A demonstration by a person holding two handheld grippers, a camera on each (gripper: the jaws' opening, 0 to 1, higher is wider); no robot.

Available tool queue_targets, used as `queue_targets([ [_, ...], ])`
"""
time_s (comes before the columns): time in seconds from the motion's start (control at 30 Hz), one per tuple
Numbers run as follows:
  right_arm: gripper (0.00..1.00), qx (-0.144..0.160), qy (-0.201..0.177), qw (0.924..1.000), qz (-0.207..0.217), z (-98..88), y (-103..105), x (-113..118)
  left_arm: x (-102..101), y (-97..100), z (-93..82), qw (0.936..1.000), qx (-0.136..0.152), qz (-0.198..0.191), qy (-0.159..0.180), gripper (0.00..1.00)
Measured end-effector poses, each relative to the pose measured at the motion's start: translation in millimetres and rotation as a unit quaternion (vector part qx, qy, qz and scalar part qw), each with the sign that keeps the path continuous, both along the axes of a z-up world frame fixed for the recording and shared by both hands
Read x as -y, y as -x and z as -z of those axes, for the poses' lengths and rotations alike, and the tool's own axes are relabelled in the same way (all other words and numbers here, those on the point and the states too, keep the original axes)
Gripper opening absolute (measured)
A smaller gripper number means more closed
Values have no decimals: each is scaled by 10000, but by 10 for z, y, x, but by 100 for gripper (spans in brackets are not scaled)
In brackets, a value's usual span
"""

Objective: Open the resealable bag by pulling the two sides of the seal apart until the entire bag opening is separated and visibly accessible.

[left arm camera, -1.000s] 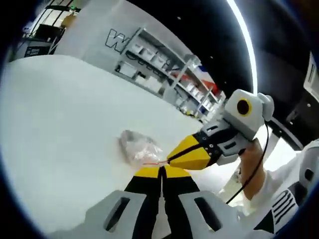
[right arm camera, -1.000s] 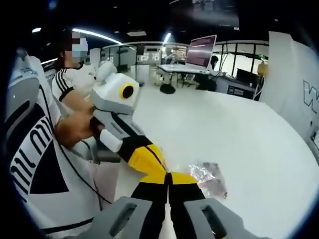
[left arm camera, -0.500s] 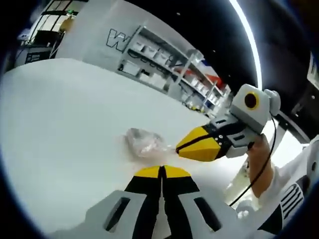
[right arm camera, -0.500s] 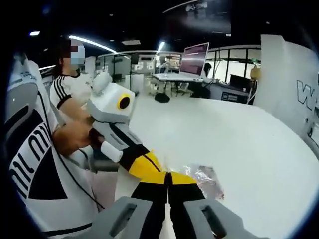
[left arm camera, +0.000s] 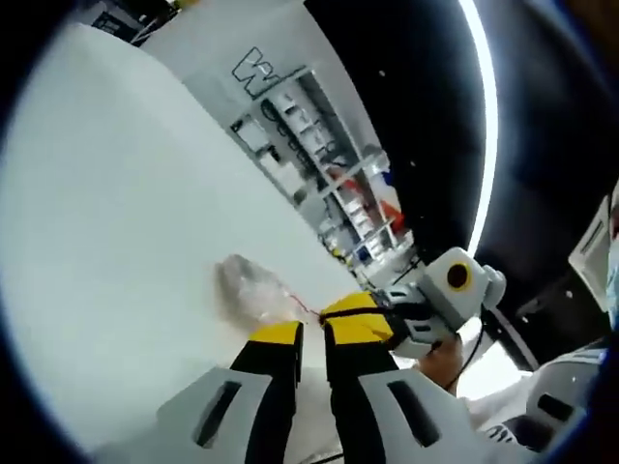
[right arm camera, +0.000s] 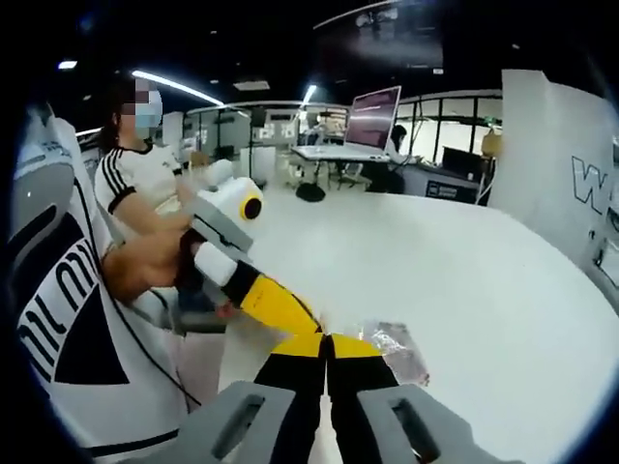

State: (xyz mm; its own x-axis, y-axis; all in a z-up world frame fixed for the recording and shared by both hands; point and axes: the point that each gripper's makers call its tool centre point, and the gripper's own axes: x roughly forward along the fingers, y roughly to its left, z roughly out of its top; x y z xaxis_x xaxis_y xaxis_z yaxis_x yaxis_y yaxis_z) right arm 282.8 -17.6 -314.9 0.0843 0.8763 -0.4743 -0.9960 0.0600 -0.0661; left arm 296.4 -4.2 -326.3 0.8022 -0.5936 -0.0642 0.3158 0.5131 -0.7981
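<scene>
A small clear resealable bag [left arm camera: 247, 287] with a red seal line lies crumpled on the white table [left arm camera: 106, 203]. In the left gripper view, my left gripper [left arm camera: 311, 332] has its yellow-tipped jaws a little apart just short of the bag's seal edge. My right gripper [left arm camera: 334, 311] comes in from the right with its tip at the red seal. In the right gripper view, my right gripper [right arm camera: 326, 341] is shut, apparently pinching the near edge of the bag [right arm camera: 398, 350]. My left gripper [right arm camera: 302, 322] slants in from the left, its tip right next to the right jaws.
A person in a white striped shirt [right arm camera: 140, 169] stands close on the left. A hand [left arm camera: 440, 353] holds the right gripper. Shelving [left arm camera: 319, 164] stands behind the table. A laptop [right arm camera: 375, 104] sits on a far desk. White tabletop [right arm camera: 484, 271] stretches beyond the bag.
The left jaws have parted slightly from shut. The left gripper has tilted and moved in closer to the bag's seal beside the right gripper. The right gripper has stayed shut at the bag's edge.
</scene>
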Motion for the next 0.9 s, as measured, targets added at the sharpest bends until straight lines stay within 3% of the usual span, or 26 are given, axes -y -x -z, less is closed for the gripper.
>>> queue_targets([
  [0.2,0,55,51,10000,-8,7,-10,8,27,-6,-5,10000,-24,52,70,2],
  [0.57,0,158,-50,9999,26,-43,10,-27,-56,-17,96,9981,70,21,-606,0],
  [0.73,0,176,-144,9997,75,-66,16,-36,16,24,44,9976,52,-19,-690,0],
  [0.8,0,211,-289,9993,119,-124,7,-42,-18,17,132,9951,-6,-93,-985,0],
  [0.9,0,174,-320,9992,185,-177,-25,-2,27,48,71,9984,35,-23,-564,0],
])
